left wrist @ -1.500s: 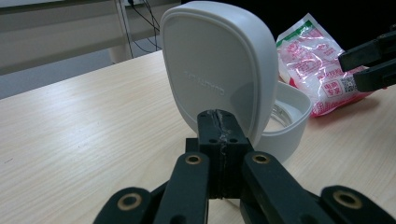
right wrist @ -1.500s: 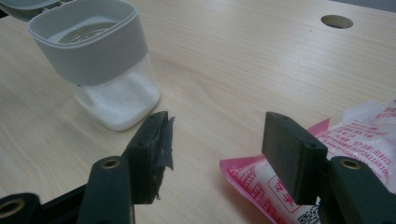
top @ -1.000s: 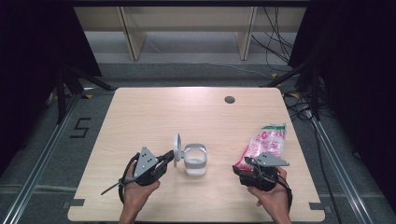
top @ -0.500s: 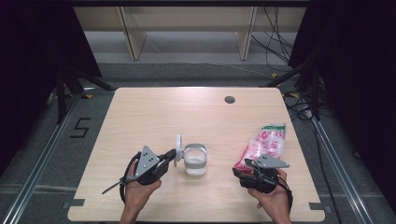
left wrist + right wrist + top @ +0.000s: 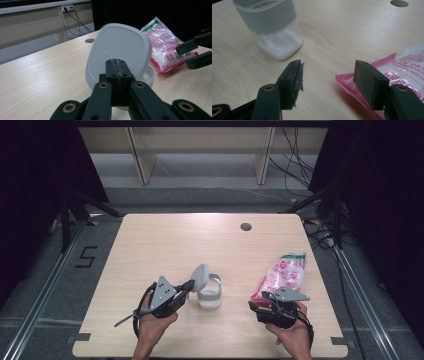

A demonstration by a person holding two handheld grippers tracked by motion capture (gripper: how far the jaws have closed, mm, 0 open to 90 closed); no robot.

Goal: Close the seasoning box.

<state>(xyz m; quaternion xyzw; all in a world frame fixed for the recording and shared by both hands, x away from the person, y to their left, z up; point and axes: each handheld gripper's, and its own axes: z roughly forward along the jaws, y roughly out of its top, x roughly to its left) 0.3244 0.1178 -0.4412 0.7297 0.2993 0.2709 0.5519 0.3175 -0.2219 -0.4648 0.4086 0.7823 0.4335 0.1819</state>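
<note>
Over on the wooden table (image 5: 150,245), the left gripper (image 5: 189,286) is clamped shut on the white lid (image 5: 201,277) tilted up beside the open jar (image 5: 210,295), while the right gripper (image 5: 256,306), jaws apart and empty, sits at the near end of the pink bag (image 5: 282,275), which stretches away from it.

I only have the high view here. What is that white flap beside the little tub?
Observer: It's the tub's lid, pinched at its edge by the left gripper, whose jaws are shut on it.
Operator: Is anything inside the tub?
Observer: Yes, the right gripper view shows white powder in the bottom of the clear tub.
Operator: Does the other tool hold that pink bag?
Observer: No, the right gripper is open, one jaw over the pink bag.
</note>
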